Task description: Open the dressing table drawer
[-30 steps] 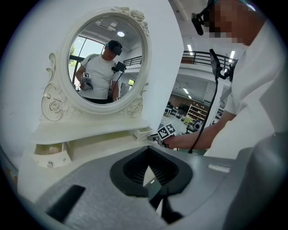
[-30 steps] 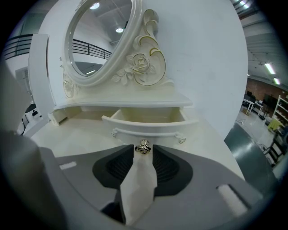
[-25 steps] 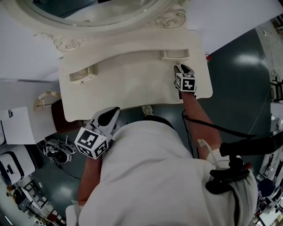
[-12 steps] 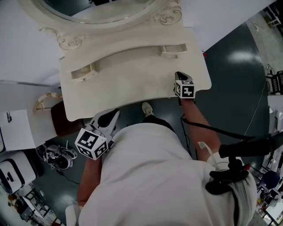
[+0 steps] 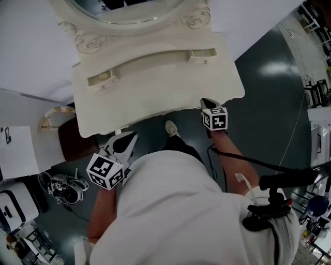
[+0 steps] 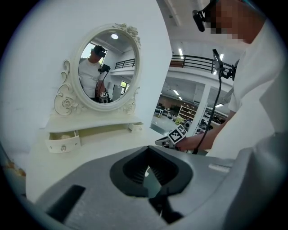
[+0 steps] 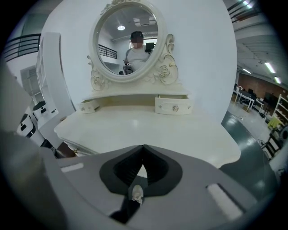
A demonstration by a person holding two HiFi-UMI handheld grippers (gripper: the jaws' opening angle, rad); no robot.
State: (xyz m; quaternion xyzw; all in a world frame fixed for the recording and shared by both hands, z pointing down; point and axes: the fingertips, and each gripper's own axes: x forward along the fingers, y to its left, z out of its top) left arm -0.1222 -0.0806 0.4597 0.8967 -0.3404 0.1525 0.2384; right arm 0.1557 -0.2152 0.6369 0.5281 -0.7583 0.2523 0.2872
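Observation:
The cream dressing table (image 5: 155, 98) has two small drawers under its mirror shelf. The left drawer (image 5: 101, 80) stands pulled out, its inside showing (image 6: 63, 143). The right drawer (image 5: 202, 53) also juts forward a little (image 7: 173, 105). My right gripper (image 5: 203, 101) hovers at the table's front right edge, well back from that drawer, shut and empty (image 7: 143, 150). My left gripper (image 5: 133, 135) hangs off the table's front left edge, over the floor, its jaws together with nothing in them (image 6: 148, 152).
An oval mirror (image 5: 129, 10) in a carved frame rises behind the shelf. A brown stool (image 5: 72, 140) stands under the table's left end. The person's shoe (image 5: 172, 128) is on the dark floor in front. Cables and gear (image 5: 64, 183) lie at lower left.
My right gripper has drawn back from the right drawer to the table's front edge. My left gripper has also pulled back slightly from the table.

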